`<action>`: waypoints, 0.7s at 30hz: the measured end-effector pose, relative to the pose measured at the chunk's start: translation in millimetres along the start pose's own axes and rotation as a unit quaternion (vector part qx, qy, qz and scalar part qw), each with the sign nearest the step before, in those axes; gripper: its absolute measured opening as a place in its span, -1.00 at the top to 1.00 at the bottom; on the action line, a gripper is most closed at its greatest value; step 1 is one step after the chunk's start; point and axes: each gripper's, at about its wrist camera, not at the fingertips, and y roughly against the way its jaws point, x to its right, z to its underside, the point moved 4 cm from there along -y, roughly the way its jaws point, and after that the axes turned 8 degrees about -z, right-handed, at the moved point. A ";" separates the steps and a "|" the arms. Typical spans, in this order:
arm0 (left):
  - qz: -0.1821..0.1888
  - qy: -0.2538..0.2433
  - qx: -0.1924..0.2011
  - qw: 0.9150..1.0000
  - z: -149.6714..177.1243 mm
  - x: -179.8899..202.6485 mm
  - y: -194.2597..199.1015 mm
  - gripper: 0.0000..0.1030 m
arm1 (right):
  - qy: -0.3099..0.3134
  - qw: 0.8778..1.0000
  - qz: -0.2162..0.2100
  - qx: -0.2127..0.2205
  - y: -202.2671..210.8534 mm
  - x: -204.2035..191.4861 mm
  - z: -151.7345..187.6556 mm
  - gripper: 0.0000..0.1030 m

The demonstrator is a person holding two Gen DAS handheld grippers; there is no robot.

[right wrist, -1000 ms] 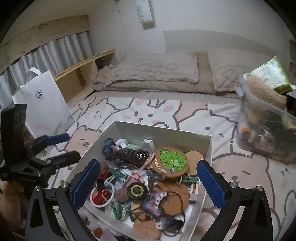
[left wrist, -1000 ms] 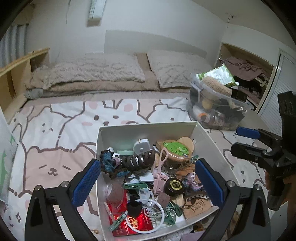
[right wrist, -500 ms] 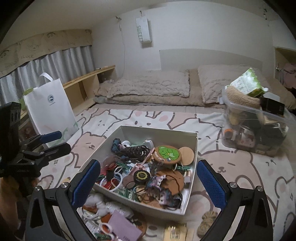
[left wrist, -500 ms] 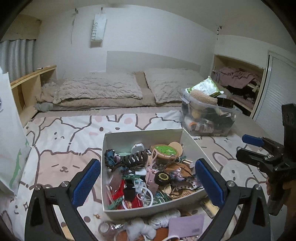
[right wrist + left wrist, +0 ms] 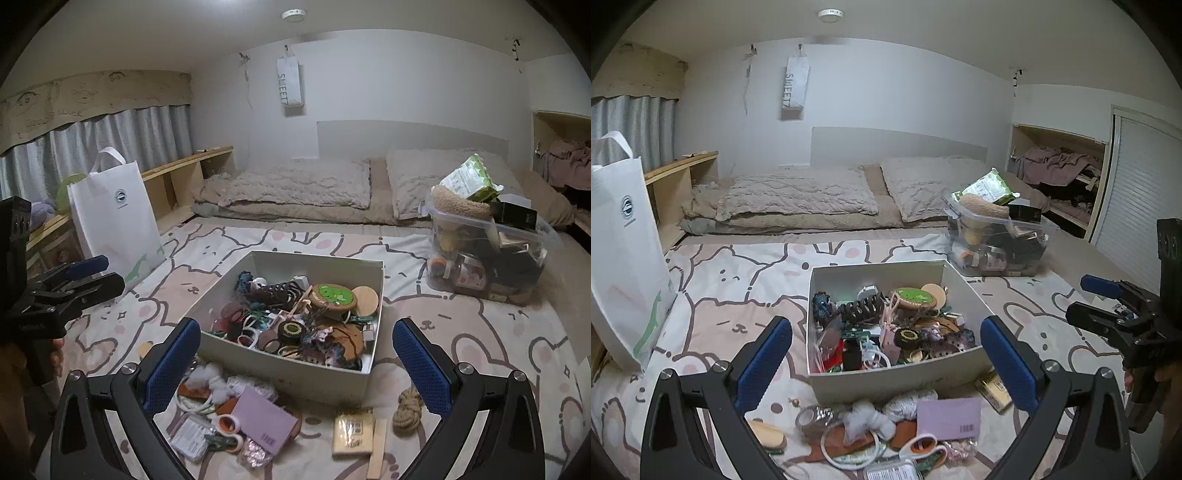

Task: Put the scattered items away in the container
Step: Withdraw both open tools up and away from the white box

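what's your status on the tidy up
Both tongs open, empty: left, right. White cardboard box already crowded. Purple card, yellow packet, brown rope knot still outside.

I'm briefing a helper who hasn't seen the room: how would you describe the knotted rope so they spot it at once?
Find the white open box on the cartoon-print bedspread. Off its near right corner lies the knotted rope, a small tan coil. Unlike the flat yellow packet and wooden stick beside it, it is rounded and twisted.

both wrist views look forward over the bed (image 5: 746,295), sharing the box (image 5: 886,380) (image 5: 295,373) from near.
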 end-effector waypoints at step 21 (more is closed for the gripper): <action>-0.012 -0.013 0.005 1.000 48.7 5.7 58.2 -0.99 | 0.016 1.000 0.025 0.000 43.2 -32.6 44.6 -1.00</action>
